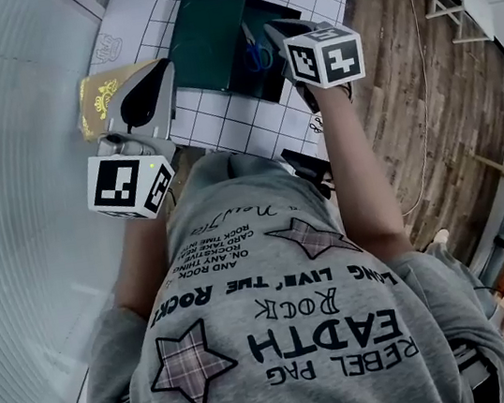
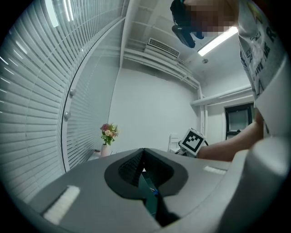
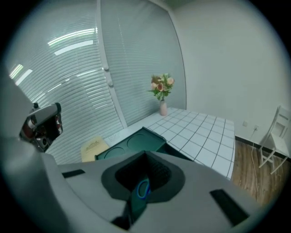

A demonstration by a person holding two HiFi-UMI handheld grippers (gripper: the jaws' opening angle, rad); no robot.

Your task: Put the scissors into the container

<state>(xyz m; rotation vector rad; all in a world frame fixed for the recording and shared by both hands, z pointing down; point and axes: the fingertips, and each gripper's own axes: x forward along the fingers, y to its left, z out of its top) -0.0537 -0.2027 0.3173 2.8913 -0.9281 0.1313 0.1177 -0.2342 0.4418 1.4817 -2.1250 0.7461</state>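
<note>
Scissors [image 1: 257,55] inside container [image 1: 203,42] (blue-handled).

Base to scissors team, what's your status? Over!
Left hand-held gripper shut, empty. Right hand-held gripper shut, empty, over the green container. Blue scissors inside it. Nothing in the way.

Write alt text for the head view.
Blue scissors lie in an open green container on a gridded white table. From above, a person in a grey T-shirt holds the left gripper and right gripper over it; a yellow box lies beside the container.
</note>
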